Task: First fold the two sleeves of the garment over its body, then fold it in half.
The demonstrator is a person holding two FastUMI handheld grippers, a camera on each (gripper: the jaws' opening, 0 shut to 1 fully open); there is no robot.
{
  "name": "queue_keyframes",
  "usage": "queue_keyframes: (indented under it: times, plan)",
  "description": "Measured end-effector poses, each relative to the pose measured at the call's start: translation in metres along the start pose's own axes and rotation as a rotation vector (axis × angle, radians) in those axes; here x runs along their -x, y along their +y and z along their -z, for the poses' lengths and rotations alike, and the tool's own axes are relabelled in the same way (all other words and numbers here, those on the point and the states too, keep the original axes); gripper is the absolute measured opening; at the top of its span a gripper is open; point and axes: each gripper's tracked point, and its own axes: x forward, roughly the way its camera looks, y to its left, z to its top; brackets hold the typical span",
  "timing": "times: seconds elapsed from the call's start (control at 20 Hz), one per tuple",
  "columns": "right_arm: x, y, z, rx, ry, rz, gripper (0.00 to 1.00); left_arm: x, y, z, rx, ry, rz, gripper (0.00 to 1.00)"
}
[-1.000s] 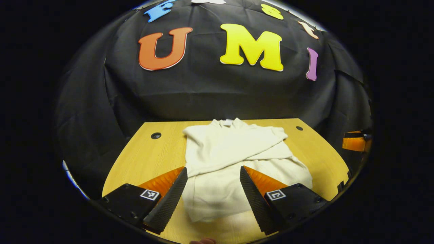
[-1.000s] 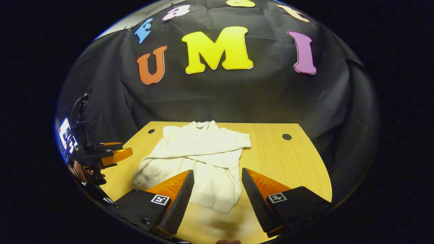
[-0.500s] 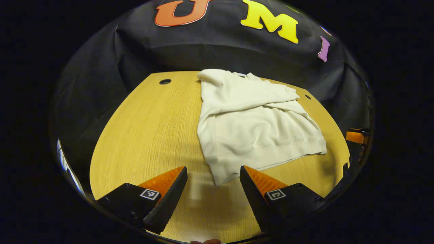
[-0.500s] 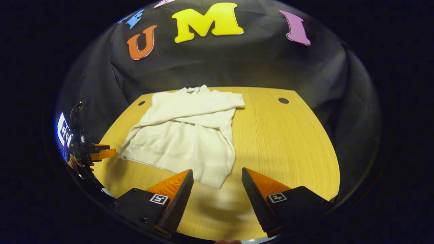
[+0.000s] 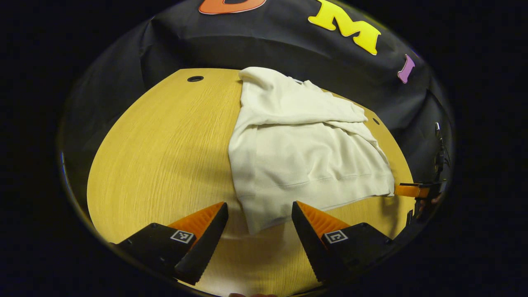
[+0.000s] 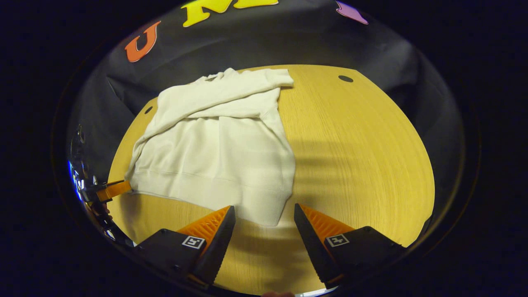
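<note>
A cream sweatshirt (image 5: 305, 152) (image 6: 214, 152) lies flat on the wooden table (image 5: 165, 156) (image 6: 359, 144), both sleeves folded across its chest, collar at the far edge and hem toward me. My left gripper (image 5: 259, 220) stands open just above the hem's left corner, which lies between its fingers. Over the hem's right corner hovers my right gripper (image 6: 264, 225), also open, with that corner just ahead of the gap. Each gripper appears small in the other's view, at the opposite hem corner: the right gripper (image 5: 412, 190) and the left gripper (image 6: 108, 190).
Round cable holes (image 5: 195, 78) (image 6: 345, 78) mark the table's far corners. Black cloth hangs behind and beside the table. Bare wood stretches to the left of the sweatshirt in the left gripper view and to its right in the right gripper view.
Both grippers have tilted down and dropped toward the table, each closing in on its own hem corner. The sweatshirt has not moved, and both stay open.
</note>
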Motion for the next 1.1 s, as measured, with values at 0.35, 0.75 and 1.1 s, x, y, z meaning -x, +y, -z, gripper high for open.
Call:
queue_keyframes:
  times: [0.35,0.75,1.1]
  plan:
    - [-0.015,0.002,-0.004,0.051,0.065,0.067,0.90,-0.005,0.009,0.003,-0.054,0.093,-0.097,0.82]
    - [-0.021,0.007,-0.016,-0.044,0.047,-0.008,0.17,-0.014,-0.013,-0.004,-0.005,0.041,-0.048,0.10]
    - [-0.005,0.010,-0.033,-0.173,-0.033,-0.087,0.01,0.003,-0.024,-0.023,-0.069,-0.035,-0.009,0.04]
